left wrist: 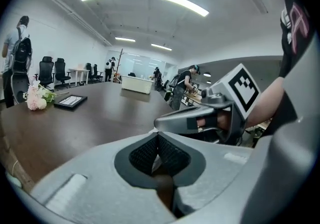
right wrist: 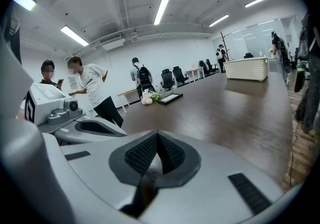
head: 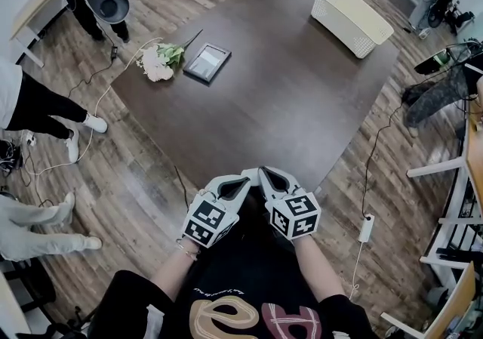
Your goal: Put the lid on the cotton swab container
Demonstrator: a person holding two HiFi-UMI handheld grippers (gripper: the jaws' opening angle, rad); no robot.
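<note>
Left tongs (left wrist: 159,142): jaws together, pads meeting, nothing between them. I hold them low against my body at the near edge of the table (head: 287,111).
Right tongs (right wrist: 156,142): jaws together too, nothing clamped. They sit just beside the left pair, tips almost touching, both aimed out over the table and a little down.
Cotton swab container: in no view. Nothing of that kind stands on the tabletop ahead of the tips.
Lid: not in view either; neither pair carries it.
Ahead of the tips: bare dark wood directly in front.
Left pair's side: well beyond, a bouquet of pale flowers (head: 157,63) with a black picture frame (head: 207,63) just beside it.
Right pair's side: far beyond, a white slatted basket (head: 352,19), its long side slanting across my line of reach. I cannot see into it from here.
Bearing that matters: none to take yet, since the container's direction and long axis are unknown.
Nearer hand: the pairs are level with each other, so neither leads. Anything in the basket would fall to the right pair.
Stage, my reading: the task is not under way at this moment.
</note>
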